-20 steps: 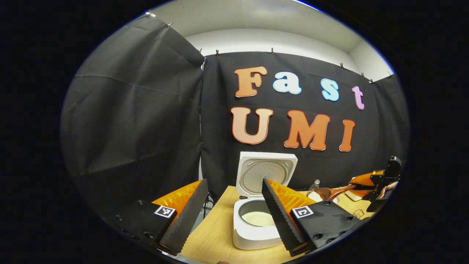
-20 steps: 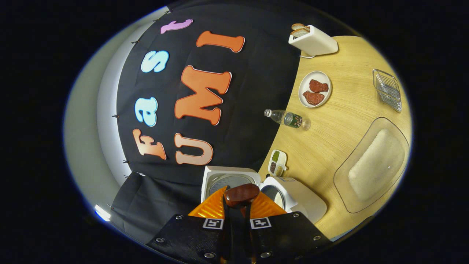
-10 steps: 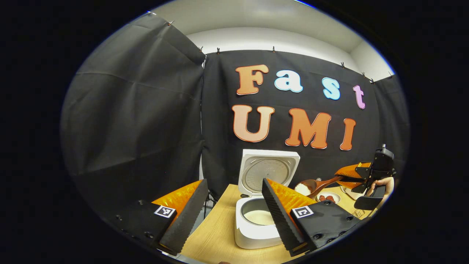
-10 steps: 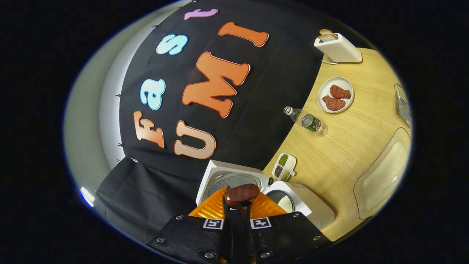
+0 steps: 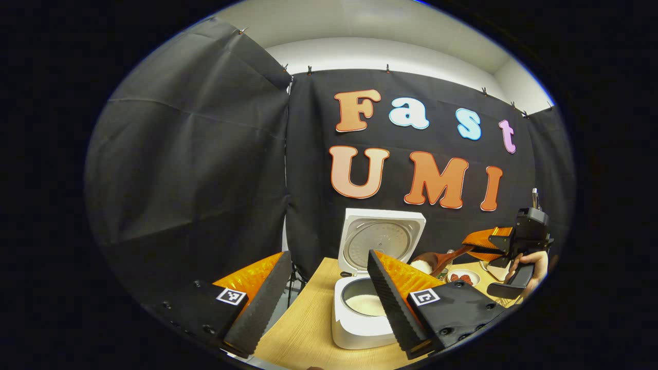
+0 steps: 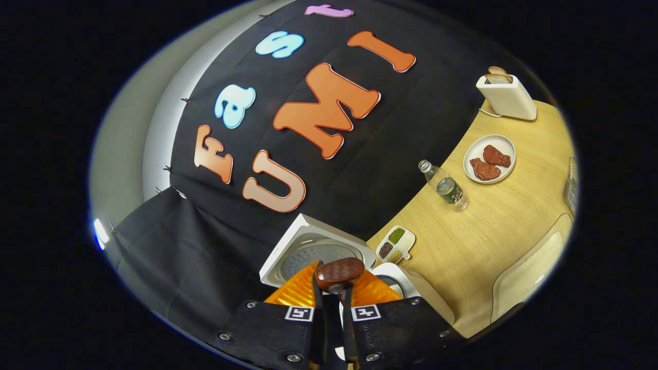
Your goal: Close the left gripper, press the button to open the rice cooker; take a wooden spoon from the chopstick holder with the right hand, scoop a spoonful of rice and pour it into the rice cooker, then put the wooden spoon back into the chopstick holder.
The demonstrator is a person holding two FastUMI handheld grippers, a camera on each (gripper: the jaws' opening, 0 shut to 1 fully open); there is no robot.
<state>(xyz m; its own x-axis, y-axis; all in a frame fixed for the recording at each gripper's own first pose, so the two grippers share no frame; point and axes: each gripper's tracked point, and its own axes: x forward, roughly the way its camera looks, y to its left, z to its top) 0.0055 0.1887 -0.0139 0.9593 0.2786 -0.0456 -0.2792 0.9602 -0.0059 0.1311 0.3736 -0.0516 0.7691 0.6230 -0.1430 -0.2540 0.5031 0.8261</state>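
The white rice cooker (image 5: 360, 329) stands on the wooden table with its lid (image 5: 383, 241) raised; white rice lies in its pot (image 5: 364, 304). My left gripper (image 5: 328, 254) is open in front of it, holding nothing. At the right, a hand holds my right gripper (image 5: 483, 244), shut on the handle of the wooden spoon (image 5: 424, 263). The spoon's bowl carries white rice and hangs just right of the cooker's lid. In the right gripper view the right gripper (image 6: 334, 290) is shut on the spoon (image 6: 339, 271), above the open cooker (image 6: 416, 288).
On the table (image 6: 478, 241) are a small divided tray of grains (image 6: 395, 244), a water bottle (image 6: 446, 186), a plate with meat (image 6: 489, 159), a toaster with bread (image 6: 506, 95) and a clear rice container (image 6: 529, 267). Black cloth walls stand behind and left.
The right gripper has carried the rice-filled spoon up and leftward, toward the open cooker. The left gripper has stayed open and almost still.
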